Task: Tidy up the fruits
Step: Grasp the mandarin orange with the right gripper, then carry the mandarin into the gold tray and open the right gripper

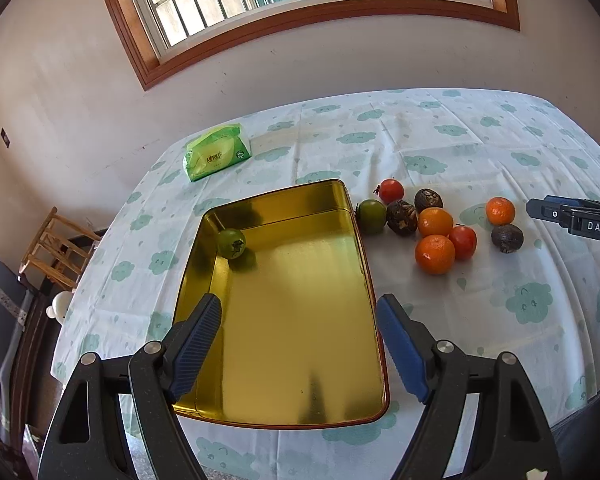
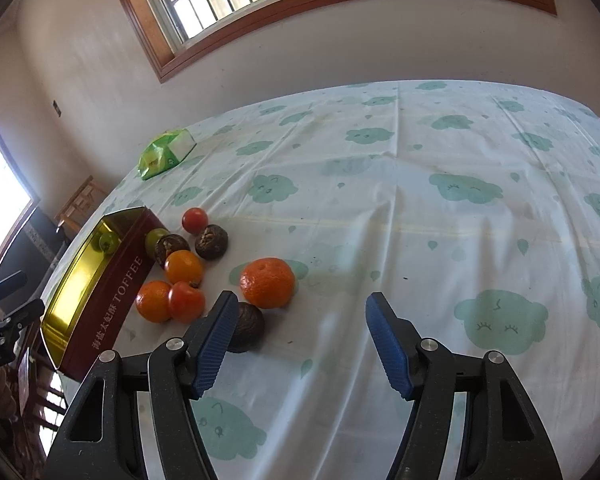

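Fruits sit loose on the cloud-print tablecloth [image 2: 440,152], ahead-left of the right gripper [image 2: 302,320].
One round green fruit [image 1: 231,243] lies in the gold metal tin [image 1: 300,320] beyond the left gripper [image 1: 299,322]; both grippers gape, empty.

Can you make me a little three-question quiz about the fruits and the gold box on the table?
1. True or false: the shiny gold metal tin holds one green round fruit.
2. How many orange round tangerines lie on the cloud-print tablecloth? A) one B) three C) five
3. Fill in: the left hand-held gripper hovers over the ____.

Key: 1 true. 2 B: three tangerines. 3 tin.
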Available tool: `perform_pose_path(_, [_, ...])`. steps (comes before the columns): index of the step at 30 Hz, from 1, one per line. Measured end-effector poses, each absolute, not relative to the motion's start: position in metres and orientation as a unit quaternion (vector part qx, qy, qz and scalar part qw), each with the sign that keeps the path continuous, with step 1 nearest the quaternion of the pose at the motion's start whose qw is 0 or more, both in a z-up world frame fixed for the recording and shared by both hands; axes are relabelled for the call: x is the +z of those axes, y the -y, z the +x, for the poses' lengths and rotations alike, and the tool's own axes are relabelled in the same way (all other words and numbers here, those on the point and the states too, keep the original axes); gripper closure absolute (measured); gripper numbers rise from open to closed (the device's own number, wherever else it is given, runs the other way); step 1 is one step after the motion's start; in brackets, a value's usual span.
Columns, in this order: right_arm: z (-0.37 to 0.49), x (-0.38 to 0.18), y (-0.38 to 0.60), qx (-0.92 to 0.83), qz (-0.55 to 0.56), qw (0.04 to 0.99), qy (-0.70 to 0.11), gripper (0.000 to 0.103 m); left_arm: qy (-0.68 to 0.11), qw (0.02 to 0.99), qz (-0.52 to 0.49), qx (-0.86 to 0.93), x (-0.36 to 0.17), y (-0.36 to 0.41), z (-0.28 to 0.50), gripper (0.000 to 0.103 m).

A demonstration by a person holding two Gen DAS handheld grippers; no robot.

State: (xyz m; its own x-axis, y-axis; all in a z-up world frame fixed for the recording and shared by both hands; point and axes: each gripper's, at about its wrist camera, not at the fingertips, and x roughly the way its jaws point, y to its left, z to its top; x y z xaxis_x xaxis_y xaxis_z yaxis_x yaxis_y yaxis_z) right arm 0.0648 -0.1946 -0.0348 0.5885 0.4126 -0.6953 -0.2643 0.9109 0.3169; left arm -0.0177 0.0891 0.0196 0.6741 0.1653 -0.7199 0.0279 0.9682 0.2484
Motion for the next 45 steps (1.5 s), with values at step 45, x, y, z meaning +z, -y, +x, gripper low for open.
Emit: perform_pose_path(45, [0.03, 0.028, 0.006, 0.345, 0.007, 0.841, -0.418, 0.065, -0.397, 0.911, 0.08, 0.075, 0.01, -0.148, -0.052, 0.022])
